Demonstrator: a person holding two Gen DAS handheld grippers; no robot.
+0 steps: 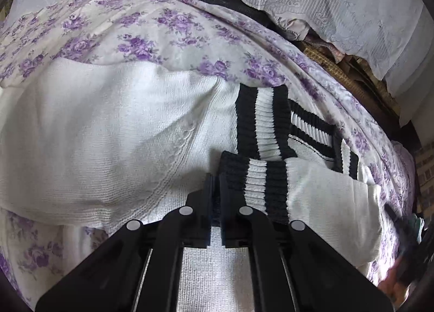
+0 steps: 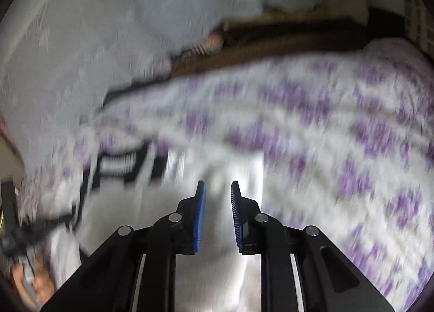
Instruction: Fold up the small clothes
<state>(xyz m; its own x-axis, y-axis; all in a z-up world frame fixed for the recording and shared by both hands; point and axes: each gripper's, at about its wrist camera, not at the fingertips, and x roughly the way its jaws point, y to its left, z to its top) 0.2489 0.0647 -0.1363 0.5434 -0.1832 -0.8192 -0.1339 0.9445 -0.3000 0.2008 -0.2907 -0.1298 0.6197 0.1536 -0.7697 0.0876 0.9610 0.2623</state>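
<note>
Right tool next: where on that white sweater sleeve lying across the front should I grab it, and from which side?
Take the sleeve at its black-and-white ribbed cuff. The cuff is the thick, free end lying on top of the sweater body, so it should pinch cleanly. Come from above at the cuff's open edge, beside the left tool, which is shut there.

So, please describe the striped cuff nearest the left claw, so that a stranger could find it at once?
Start from the purple-flowered bedsheet, then the white knit sweater spread on it. At the sweater's right side lie several black-and-white ribbed bands; the cuff is the lowest one, directly beside the tips of the shut left claw. Unlike the other bands, it ends a sleeve folded across the sweater.
</note>
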